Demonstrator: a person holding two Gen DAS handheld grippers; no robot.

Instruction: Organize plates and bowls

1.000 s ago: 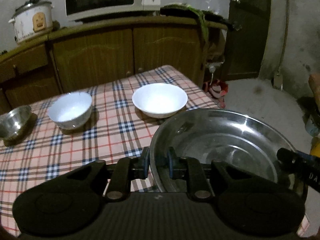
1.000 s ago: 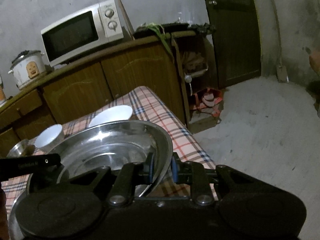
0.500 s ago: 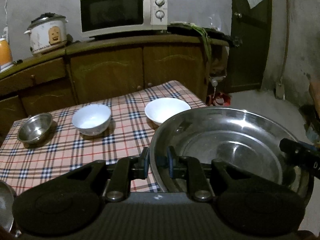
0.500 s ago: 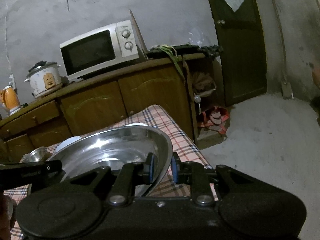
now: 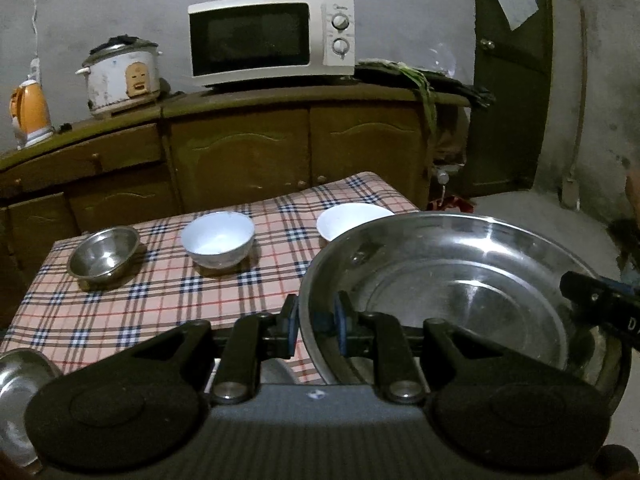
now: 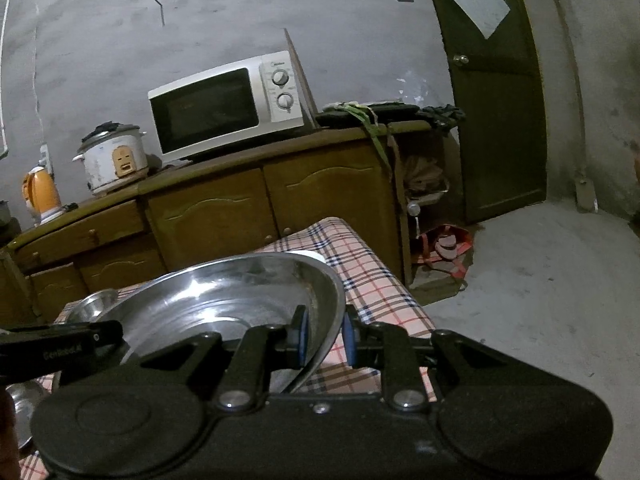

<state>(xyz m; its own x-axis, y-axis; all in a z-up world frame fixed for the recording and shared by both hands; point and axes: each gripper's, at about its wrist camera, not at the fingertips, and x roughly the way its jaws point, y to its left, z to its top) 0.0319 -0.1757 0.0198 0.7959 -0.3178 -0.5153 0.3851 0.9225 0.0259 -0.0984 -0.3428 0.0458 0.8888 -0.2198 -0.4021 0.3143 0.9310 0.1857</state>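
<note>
- A plain home kitchen.
- A microwave (image 5: pixel 271 40), a rice cooker (image 5: pixel 120 76) and an orange kettle (image 5: pixel 30 114) stand on a long wooden cabinet (image 5: pixel 240 152) with drawers and doors.
- A surface (image 5: pixel 160 296) under a checked cloth carries bowls (image 5: pixel 218 239).
- Bare grey plaster wall (image 6: pixel 160 20), concrete floor (image 6: pixel 540 300), dark wooden door (image 6: pixel 496 100).

Count of tableware and appliances, both wrist views.

Steel: one large basin (image 5: pixel 460 292), one small bowl (image 5: pixel 104 254), one partly seen dish (image 5: pixel 16 392) at lower left. White bowls: two (image 5: pixel 218 238) (image 5: pixel 352 220). Sideboard: one microwave (image 5: pixel 272 38), one rice cooker (image 5: pixel 122 74), one orange kettle (image 5: pixel 30 114).
</note>
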